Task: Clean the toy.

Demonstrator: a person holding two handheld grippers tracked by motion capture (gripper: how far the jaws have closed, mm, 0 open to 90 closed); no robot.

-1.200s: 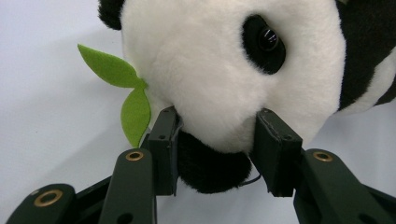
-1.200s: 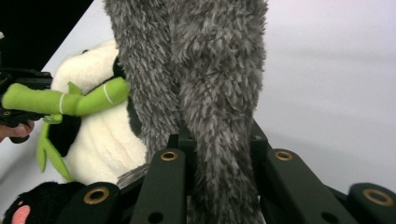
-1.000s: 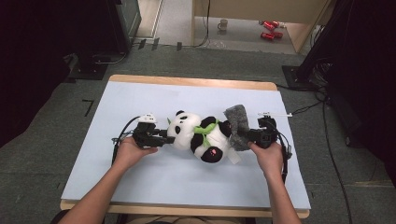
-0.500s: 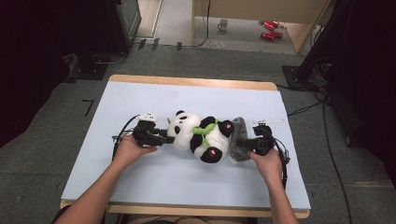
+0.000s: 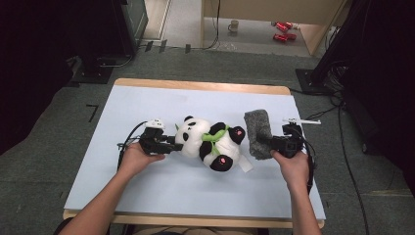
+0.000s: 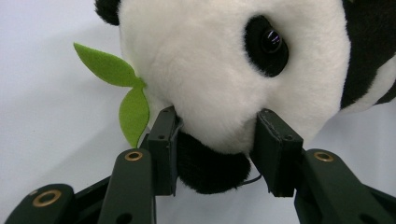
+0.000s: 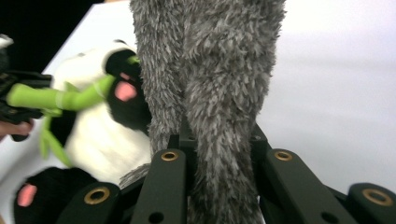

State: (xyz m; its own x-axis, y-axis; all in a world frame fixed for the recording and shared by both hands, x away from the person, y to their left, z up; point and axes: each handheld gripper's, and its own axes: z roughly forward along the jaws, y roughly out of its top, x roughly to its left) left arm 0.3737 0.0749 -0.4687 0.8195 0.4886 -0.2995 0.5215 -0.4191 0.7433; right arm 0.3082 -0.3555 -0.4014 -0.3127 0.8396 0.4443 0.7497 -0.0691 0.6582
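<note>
A: Left tool grips the toy panda at the head. In the left gripper view its two black jaws stand partly open, and the pads press into the white plush on both sides of the black nose.

B: And where does the panda lie?

A: It lies on its back on the pale blue counter, near the middle, between the two hands. The head points to the person's left hand and the feet with pink soles point to the right side. A green stalk lies across its chest, and two green felt leaves stick out beside the head.

B: What does the other tool hold?

A: Right tool is closed on a grey furry cloth. In the right gripper view the grey fur rises up from between the jaws, which pinch it tightly near its lower end.

B: Is the cloth on the panda?

A: In the high view it stands just beside the panda's feet, to their right, and rises away from the person. I cannot tell if the cloth touches the feet. The right hand is behind the tool, above the counter.

B: Anything else close to them?

A: A white tag lies on the counter at the panda's lower foot.
</note>
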